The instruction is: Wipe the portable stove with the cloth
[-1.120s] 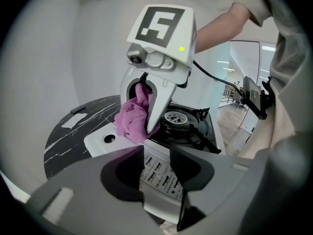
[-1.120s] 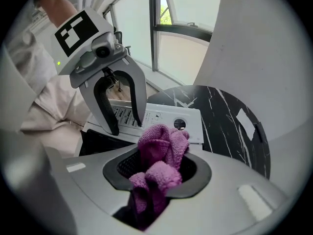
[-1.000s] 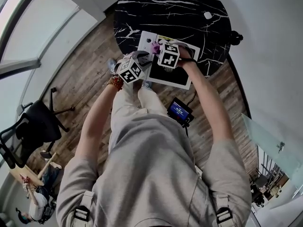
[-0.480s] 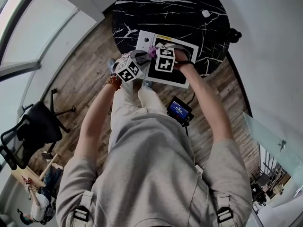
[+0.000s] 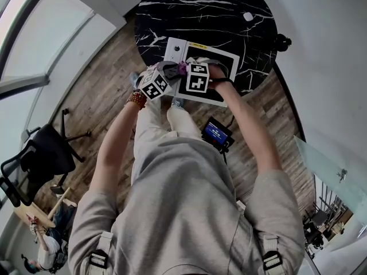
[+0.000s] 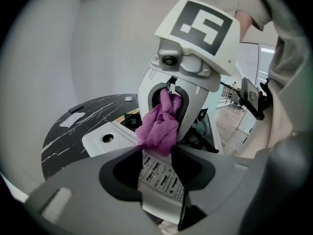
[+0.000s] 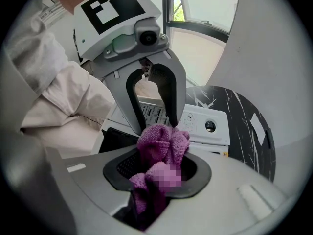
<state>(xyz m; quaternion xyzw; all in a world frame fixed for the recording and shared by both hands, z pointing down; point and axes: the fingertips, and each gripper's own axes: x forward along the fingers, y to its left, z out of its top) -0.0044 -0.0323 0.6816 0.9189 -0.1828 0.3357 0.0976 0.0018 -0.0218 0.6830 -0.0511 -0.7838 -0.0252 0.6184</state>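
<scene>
closing on our left gripper (image 6: 157,155), our right gripper (image 7: 159,155) clenched the soft, light cloth (image 6: 159,126) over the portable stove (image 5: 229,59); left jaws, just widened, straddled its front edge unclamped; we judged a mid-bunch grip best

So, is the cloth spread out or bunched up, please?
Bunched up: the cloth hangs as a crumpled wad clamped in the right tool, not laid flat.

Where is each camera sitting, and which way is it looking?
Head view: on the person's head, looking steeply down at the stove on the round table; arms and shirt show.
Left gripper view: on the left tool, its jaws just opening, stove's label between them; faces the right tool; shirt shows.
Right gripper view: on the right tool, holding the cloth; faces the left tool; clothing shows.
Both gripper views share cloth and stove.
</scene>
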